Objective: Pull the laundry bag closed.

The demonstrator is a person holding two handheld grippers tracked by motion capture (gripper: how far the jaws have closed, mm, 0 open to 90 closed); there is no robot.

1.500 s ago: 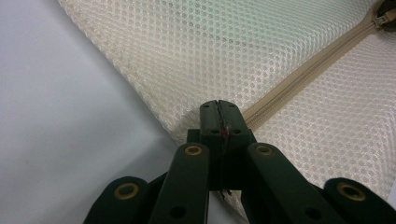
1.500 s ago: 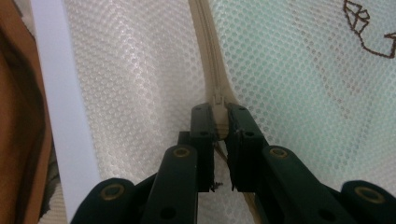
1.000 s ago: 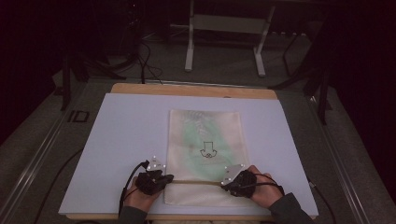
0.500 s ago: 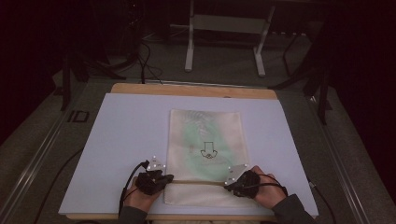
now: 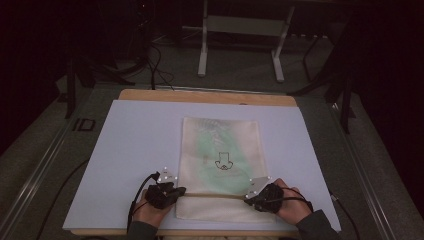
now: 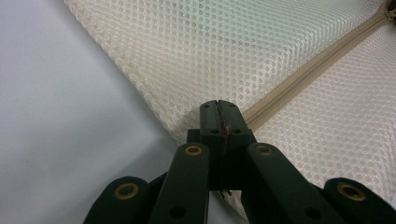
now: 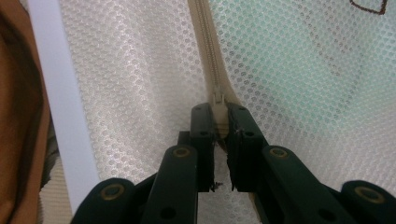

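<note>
Mesh pouch (image 5: 220,165): flat on white table sheet (image 5: 130,150), near front edge. Light, limp honeycomb weave, cream over green contents; will bunch if dragged. Firm holds: zipper tape (image 6: 299,79), slider tab (image 7: 217,100).
Left gripper (image 6: 218,109): clamped on pouch edge at zipper end.
Right gripper (image 7: 218,116): clenched on slider tab.
Wooden tabletop (image 5: 200,95) beneath sheet.
</note>
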